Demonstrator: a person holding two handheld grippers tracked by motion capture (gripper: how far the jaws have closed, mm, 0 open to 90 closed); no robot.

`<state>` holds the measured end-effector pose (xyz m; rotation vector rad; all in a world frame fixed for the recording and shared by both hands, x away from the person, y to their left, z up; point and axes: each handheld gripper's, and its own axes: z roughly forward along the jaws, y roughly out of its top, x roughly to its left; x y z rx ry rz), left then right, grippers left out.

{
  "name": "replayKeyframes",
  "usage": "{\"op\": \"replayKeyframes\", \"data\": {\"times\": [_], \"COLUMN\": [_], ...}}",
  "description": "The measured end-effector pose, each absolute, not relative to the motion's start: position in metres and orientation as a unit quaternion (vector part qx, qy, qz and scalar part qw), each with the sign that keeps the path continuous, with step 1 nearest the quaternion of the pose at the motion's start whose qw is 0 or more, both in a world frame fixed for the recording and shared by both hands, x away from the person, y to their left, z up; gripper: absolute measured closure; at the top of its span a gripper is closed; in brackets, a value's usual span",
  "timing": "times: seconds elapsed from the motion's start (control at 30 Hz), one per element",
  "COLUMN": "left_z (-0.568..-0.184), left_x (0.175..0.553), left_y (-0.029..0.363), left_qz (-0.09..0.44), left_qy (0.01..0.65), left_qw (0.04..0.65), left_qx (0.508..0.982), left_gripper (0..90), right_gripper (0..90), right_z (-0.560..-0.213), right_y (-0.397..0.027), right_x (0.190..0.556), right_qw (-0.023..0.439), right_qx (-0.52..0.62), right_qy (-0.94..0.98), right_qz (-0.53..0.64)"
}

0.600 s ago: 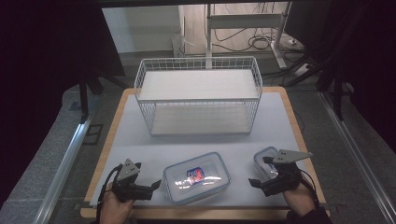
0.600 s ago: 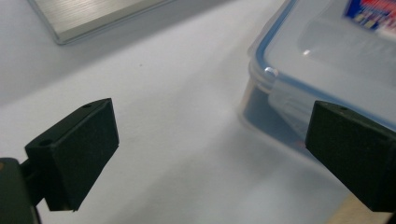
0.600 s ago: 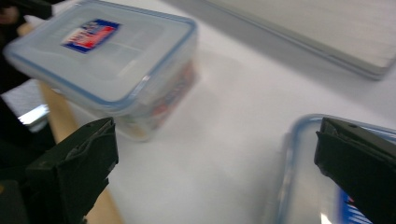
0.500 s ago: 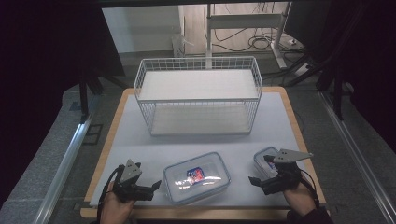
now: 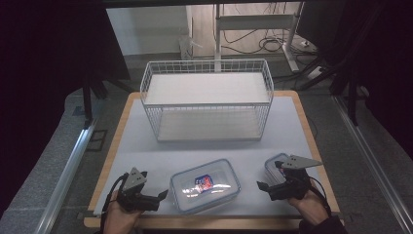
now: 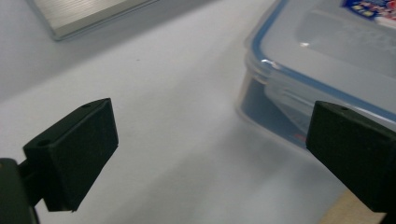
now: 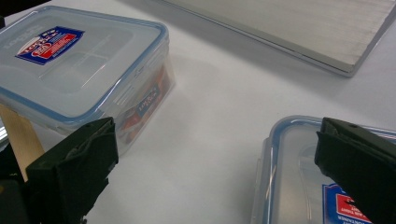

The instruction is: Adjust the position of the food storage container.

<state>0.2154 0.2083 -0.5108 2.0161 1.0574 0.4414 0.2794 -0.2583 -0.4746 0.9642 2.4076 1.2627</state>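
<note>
The left gripper [image 5: 163, 194] rests at the near-left edge of the white table mat [image 5: 146, 146], held in the person's left hand [image 5: 117, 217], with its jaws pointing toward the large lidded container [image 5: 205, 185]. In the left gripper view its jaws are spread wide; nothing sits between the pads, and the right-hand jaw stands just in front of the container's near corner without a visible contact. The large lidded container [image 6: 327, 51] is clear plastic with a blue seal around the lid and a red-and-blue label on top; it lies flat on the mat near the front edge, between the two grippers. The right gripper [image 5: 260, 186] rests at the near-right edge of the mat in the right hand [image 5: 307, 204], jaws likewise spread wide and holding nothing. In the right gripper view, the small lidded container [image 7: 299, 177] lies directly beneath and just beyond its right-hand jaw, while the large container [image 7: 84, 60] sits farther off behind the left-hand jaw. In the high view, the small lidded container [image 5: 273, 165] is partly covered by the right gripper's grey plate. The white wire basket [image 5: 207, 100] stands upright at the far side of the mat, well apart from both containers.
</note>
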Motion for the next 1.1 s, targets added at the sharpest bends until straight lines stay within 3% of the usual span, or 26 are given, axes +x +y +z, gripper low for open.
{"op": "replayKeyframes", "data": {"times": [0.2,0.5,0.53,0.6,0.63,0.67,0.73,0.83,0.87,0.9,1.03,1.07,1.1], "left_z": [-0.507,-0.504,-0.504,-0.504,-0.505,-0.505,-0.506,-0.507,-0.508,-0.508,-0.511,-0.511,-0.511], "left_x": [0.208,0.186,0.184,0.18,0.178,0.176,0.171,0.165,0.163,0.163,0.158,0.156,0.154], "left_y": [0.204,0.197,0.196,0.194,0.193,0.192,0.19,0.187,0.184,0.184,0.176,0.174,0.174], "left_qz": [0.176,0.162,0.16,0.159,0.157,0.155,0.149,0.141,0.139,0.139,0.116,0.12,0.111], "left_qy": [0.404,0.379,0.377,0.374,0.372,0.371,0.369,0.365,0.362,0.362,0.348,0.347,0.345], "left_qw": [0.41,0.434,0.434,0.434,0.434,0.433,0.433,0.435,0.433,0.433,0.43,0.427,0.433], "left_qx": [0.799,0.801,0.803,0.804,0.805,0.806,0.809,0.811,0.814,0.814,0.825,0.826,0.825], "left_gripper": [10.0,37.4,44.1,47.5,54.8,57.9,62.0,73.0,81.2,84.4,89.8,89.8,89.8], "right_gripper": [0.0,1.2,5.7,8.1,9.9,15.2,17.6,27.8,35.7,35.7,57.1,57.1,65.6], "right_z": [-0.474,-0.476,-0.476,-0.476,-0.476,-0.476,-0.476,-0.476,-0.476,-0.476,-0.479,-0.479,-0.479], "right_y": [-0.256,-0.249,-0.246,-0.245,-0.244,-0.242,-0.241,-0.237,-0.235,-0.235,-0.226,-0.226,-0.223], "right_x": [0.278,0.275,0.273,0.273,0.272,0.271,0.271,0.269,0.268,0.268,0.264,0.264,0.262], "right_qw": [0.131,0.126,0.128,0.126,0.126,0.124,0.122,0.111,0.103,0.103,0.082,0.082,0.077], "right_qx": [0.326,0.318,0.32,0.319,0.319,0.32,0.32,0.318,0.317,0.317,0.302,0.302,0.297], "right_qy": [0.832,0.837,0.837,0.837,0.838,0.837,0.837,0.839,0.843,0.843,0.858,0.858,0.863], "right_qz": [0.429,0.427,0.426,0.425,0.426,0.427,0.428,0.428,0.422,0.422,0.407,0.407,0.402]}}
